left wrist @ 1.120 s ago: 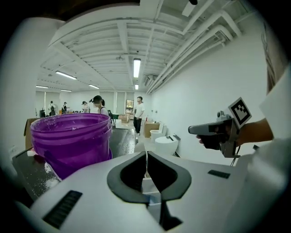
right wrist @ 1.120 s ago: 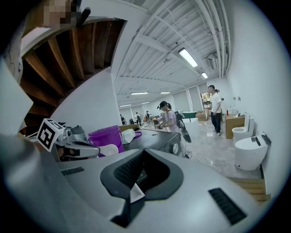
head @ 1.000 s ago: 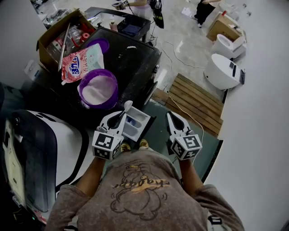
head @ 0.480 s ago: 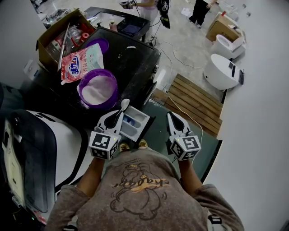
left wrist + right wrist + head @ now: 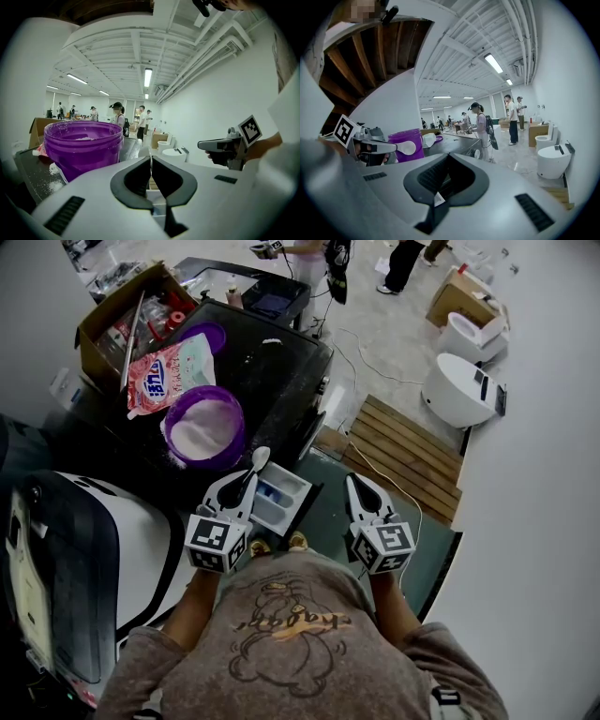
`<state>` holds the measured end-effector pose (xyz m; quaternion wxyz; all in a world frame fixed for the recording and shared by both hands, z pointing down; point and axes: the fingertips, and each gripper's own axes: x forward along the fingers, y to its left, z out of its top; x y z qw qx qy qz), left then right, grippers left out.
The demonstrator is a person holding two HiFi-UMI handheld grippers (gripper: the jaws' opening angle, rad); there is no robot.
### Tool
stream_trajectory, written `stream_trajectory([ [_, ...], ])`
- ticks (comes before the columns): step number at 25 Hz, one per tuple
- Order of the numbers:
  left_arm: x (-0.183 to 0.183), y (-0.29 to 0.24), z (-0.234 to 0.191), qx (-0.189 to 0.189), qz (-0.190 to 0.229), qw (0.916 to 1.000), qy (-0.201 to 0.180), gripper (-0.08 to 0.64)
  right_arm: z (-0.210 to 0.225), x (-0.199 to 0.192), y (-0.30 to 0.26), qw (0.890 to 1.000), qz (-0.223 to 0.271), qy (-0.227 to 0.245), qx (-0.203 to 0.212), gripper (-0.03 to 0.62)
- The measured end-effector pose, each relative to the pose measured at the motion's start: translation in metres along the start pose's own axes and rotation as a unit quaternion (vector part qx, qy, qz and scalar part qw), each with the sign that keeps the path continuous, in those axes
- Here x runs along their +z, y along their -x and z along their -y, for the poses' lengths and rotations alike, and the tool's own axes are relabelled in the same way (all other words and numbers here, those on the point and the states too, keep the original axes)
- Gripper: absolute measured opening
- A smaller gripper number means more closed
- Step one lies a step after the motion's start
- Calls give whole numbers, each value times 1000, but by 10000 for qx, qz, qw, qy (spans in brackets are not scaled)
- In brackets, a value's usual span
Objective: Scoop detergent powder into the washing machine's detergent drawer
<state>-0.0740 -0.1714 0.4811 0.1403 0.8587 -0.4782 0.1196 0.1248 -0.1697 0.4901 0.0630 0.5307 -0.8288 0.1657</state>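
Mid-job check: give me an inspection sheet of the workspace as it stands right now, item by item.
Surface: black top; spilled powder lies beside the bucket.
Job's things: purple bucket holds white powder; detergent drawer is pulled open; white spoon is near the drawer's far edge.
Clutter: detergent bag, purple lid, and a cardboard box of items.
Grippers: left gripper is shut on the spoon's handle; right gripper is shut, to the right of the drawer.
Cables: white cable runs across the floor.
Surroundings: wooden pallet, white toilets, people at the far end.
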Motion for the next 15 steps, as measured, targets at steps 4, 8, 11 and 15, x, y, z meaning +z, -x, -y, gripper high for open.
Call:
stream_trajectory([
  [4,1,0,1,-1,-50,10000,-77,25,-1,1,0,10000,-5,-11,19,-2],
  [8,-1,1,2,-19,-2,10000,-7,25,-3,0,1,10000,-8,-12,26,-2],
  [11,-4,1,4,-36,41,10000,64,25,-4,-1,2,10000,-9,-9,50,0],
  [15,-4,1,6,-25,19,10000,93,25,-5,0,1,9998,52,-140,135,-1],
])
